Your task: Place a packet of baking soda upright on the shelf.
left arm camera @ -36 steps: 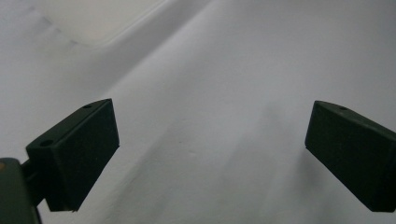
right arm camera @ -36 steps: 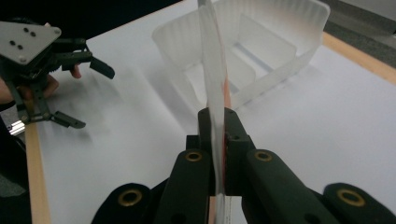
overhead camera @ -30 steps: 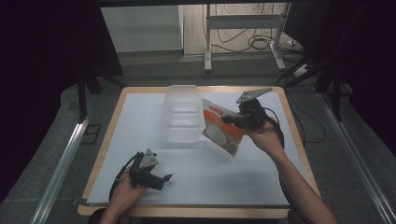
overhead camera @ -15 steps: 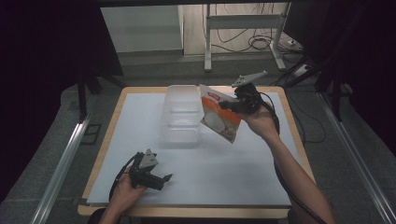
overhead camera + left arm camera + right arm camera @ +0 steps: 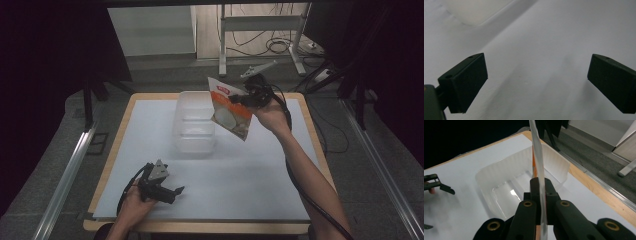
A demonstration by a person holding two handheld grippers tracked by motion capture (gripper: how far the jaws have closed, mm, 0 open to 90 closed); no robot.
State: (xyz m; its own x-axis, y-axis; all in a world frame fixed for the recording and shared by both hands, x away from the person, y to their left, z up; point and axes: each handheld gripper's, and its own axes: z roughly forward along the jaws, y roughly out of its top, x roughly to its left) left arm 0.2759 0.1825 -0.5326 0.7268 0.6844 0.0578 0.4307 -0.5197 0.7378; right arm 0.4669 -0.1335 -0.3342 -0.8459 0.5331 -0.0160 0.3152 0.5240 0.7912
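Above the far right part of the white surface (image 5: 260, 165), the right tool (image 5: 239, 99) holds a snack pouch (image 5: 229, 107) in the air. Its jaws are pinched on the pouch's right edge, and the pouch hangs tilted from them, its top corner highest and its lower corner pointing down toward the surface. The pouch is white and orange with a red label near the top. In the right gripper view the pouch (image 5: 537, 157) shows edge-on as a thin strip rising straight up from between the closed jaws of the right tool (image 5: 539, 185), with the clear plastic container (image 5: 499, 177) lying beyond and below it.

In the high view the container (image 5: 192, 122) sits on the far middle of the surface, and the pouch hangs just to the right of it, over its right rim, not touching that I can tell.

At the near left edge, the left tool (image 5: 175, 191) rests low by the surface, held in the person's left hand (image 5: 134, 205). In the left gripper view its jaws stand wide apart, with nothing between them but bare white surface (image 5: 544, 50).
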